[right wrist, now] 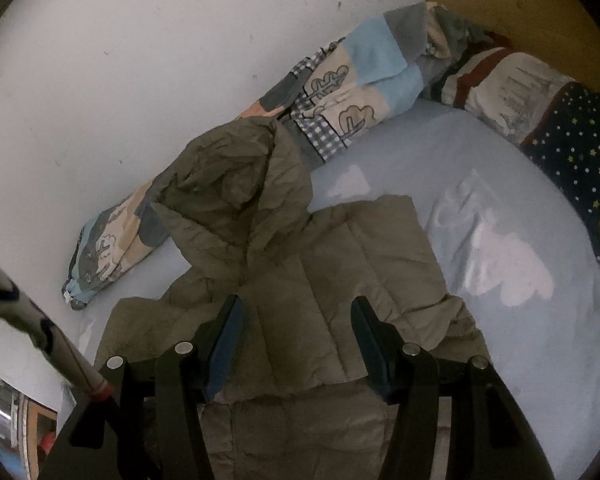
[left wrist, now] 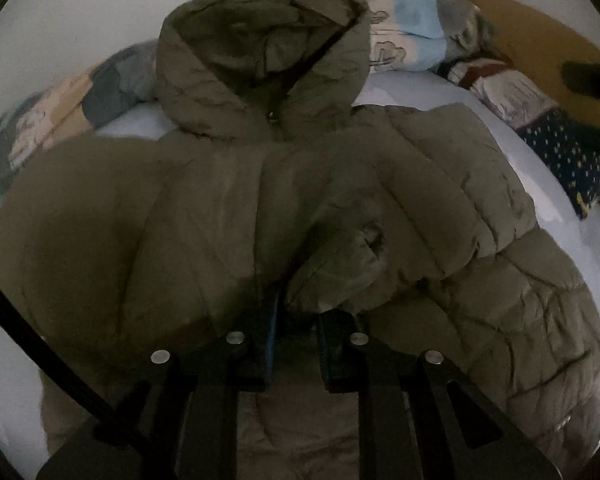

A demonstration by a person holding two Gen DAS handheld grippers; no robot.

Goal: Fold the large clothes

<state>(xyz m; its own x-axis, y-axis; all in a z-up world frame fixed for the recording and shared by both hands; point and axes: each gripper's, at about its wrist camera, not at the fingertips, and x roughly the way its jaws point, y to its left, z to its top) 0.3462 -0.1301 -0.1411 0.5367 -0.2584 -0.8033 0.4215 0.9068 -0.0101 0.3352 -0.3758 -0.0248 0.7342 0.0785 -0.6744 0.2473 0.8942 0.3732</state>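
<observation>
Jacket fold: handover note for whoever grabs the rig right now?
Left gripper: jaws nearly together at the sleeve cuff; grip unclear.
Right gripper: open, empty, above the jacket.
Jacket lies front-up on the bed, hood toward the wall.
Done: one sleeve folded across the chest.
Left: other sleeve, hood, then fold the body.

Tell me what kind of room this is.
Most likely a bedroom: the olive hooded jacket lies on a bed with a pale blue sheet, a rolled patchwork quilt against the white wall.
</observation>
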